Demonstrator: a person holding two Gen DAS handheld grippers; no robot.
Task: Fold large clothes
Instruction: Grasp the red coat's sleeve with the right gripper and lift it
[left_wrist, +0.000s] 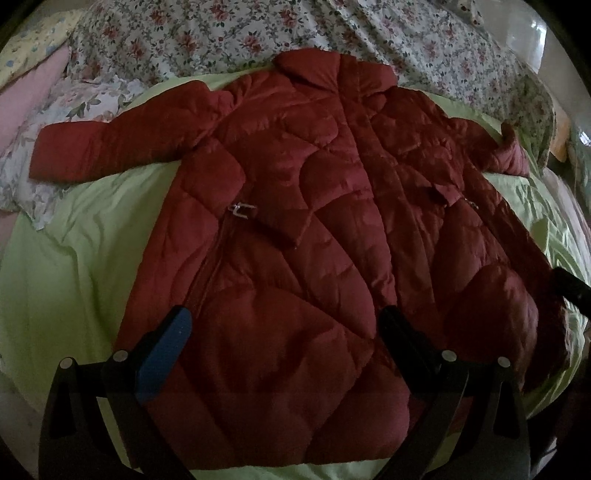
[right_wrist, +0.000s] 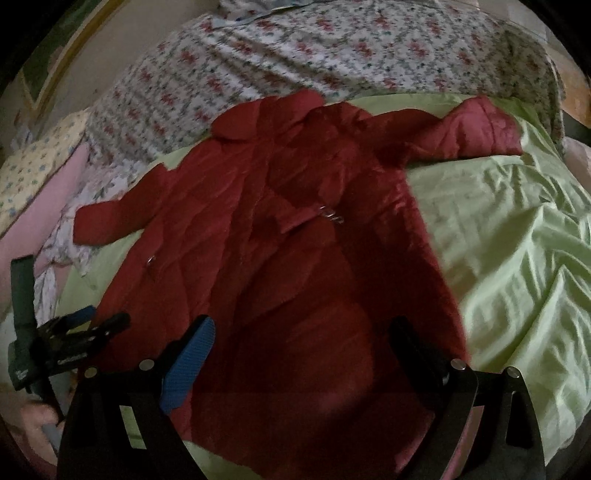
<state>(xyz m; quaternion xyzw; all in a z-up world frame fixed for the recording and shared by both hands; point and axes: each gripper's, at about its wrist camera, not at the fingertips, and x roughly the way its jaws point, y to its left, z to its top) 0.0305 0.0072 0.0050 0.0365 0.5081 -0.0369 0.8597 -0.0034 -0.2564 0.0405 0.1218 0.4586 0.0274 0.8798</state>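
A: Left gripper first: wide apart, nothing between the jaws, hanging over the hem end of the coat.

B: Same on the right. Right gripper spread wide and empty, also above the lower part of the coat.

A: And in the right wrist view the left gripper sits off at the coat's left edge, low down by the hem corner.

B: So where's the coat lying?

A: Flat on the bed, on the green sheet, front up. Collar is at the far end, hem nearest both grippers. The long axis runs straight away from them.

B: Sleeves?

A: Left sleeve stretched out sideways onto the floral pillow. Right sleeve thrown out the other way, cuff turned up a little on the sheet.

B: Floral quilt beyond the collar, well clear of the work.

A: I'd call this the very start; no fold is in yet. Both sleeves are out, body fully open.

B: The point that matters: each sleeve lies far up and out to its own side. The left gripper is nearer the left sleeve, the right nearer the right one.

A: My guess is sleeves come in across the chest first, then hem up towards the collar. It's puffy, so it'll likely spring back.
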